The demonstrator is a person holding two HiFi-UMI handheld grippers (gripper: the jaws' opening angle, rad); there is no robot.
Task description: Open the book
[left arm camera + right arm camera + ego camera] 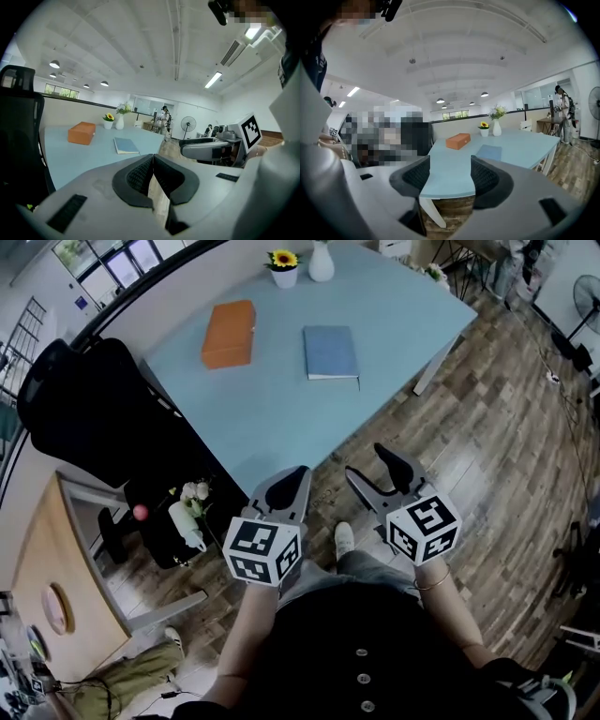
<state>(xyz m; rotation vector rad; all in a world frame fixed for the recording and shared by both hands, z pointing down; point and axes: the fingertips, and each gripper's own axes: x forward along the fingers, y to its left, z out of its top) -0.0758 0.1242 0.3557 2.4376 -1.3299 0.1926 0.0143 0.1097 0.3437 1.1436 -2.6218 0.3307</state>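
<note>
Jaws meet empty on left gripper (292, 474), gape empty on right gripper (367, 465); thin blue closed book (330, 352) at twelve o'clock, likely light, lifts by cover edge.

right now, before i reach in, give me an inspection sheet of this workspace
surface: light blue table, mostly bare.
job's things: blue book, closed, flat on the table.
clutter: orange box, sunflower pot, white vase, all apart from the book.
grippers: left claw shut, empty; right claw open, empty.
cables: nothing seen on the table.
surroundings: black chair beside the table, wood floor.
</note>
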